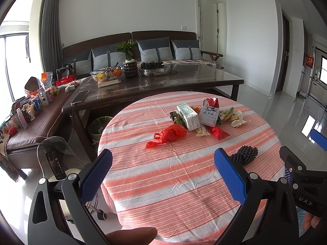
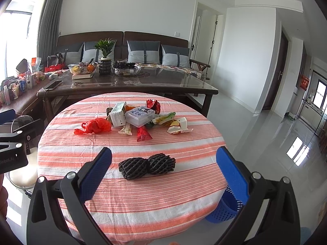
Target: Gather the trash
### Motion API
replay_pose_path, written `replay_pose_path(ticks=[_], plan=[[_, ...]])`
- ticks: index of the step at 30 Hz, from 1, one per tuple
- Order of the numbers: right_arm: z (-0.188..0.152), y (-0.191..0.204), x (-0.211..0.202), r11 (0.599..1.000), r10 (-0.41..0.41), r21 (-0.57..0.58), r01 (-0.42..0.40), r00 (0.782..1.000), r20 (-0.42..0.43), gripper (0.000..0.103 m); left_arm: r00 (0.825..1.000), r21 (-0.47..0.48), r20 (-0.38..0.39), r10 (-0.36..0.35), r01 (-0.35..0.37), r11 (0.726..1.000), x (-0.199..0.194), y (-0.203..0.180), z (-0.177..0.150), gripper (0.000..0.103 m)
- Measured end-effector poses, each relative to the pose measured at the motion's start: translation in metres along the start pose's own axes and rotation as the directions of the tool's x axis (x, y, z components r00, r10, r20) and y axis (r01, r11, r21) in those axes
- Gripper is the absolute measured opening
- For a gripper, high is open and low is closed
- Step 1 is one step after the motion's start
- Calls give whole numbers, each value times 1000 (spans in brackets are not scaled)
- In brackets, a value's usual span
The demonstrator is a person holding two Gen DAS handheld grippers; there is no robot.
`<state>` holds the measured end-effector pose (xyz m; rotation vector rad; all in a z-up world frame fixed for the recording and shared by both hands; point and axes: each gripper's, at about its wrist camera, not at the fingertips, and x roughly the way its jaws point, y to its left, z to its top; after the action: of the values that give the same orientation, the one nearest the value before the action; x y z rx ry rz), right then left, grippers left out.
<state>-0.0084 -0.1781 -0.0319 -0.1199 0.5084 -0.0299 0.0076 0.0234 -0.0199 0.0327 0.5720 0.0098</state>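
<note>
So, nothing picked up yet; both claws wide apart & empty; left claw point(image 1: 163, 180) and right claw point(image 2: 163, 180) hover over near edge of round worktop w/ orange-and-white striped cloth point(image 2: 143, 200); trash sits on it: two black foam mesh fruit sleeves point(image 2: 147, 165) nearest, just ahead of right claw, touching each other; crumpled red plastic bag point(image 1: 169, 135) mid-worktop; white milk carton point(image 1: 188, 116) & clear plastic box point(image 2: 141, 116) in far pile w/ wrappers; blue perforated plastic bin point(image 2: 226, 210) on floor at right edge, prob. the drop spot. Step: first reach; next: right claw drops onto mesh sleeves, closes, carries to bin.
</note>
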Motion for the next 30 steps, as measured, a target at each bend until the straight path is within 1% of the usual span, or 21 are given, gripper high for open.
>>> replay_pose_path(ticks=[12,25,30], plan=[[-3,4,8,1000,-11,-13,10,1000,-19,98,1000,-7,-6,8,-8,1000,-1,12,-3,99],[-6,-1,16,1000,-22,-15,21,999,-39,98,999,2,-31,14,-13,1000,8,4,-4,99],[-9,-7,24,1000,-16,20,17,998,-67,98,999,3,-40,20,-20,1000,13,5,-4,99]])
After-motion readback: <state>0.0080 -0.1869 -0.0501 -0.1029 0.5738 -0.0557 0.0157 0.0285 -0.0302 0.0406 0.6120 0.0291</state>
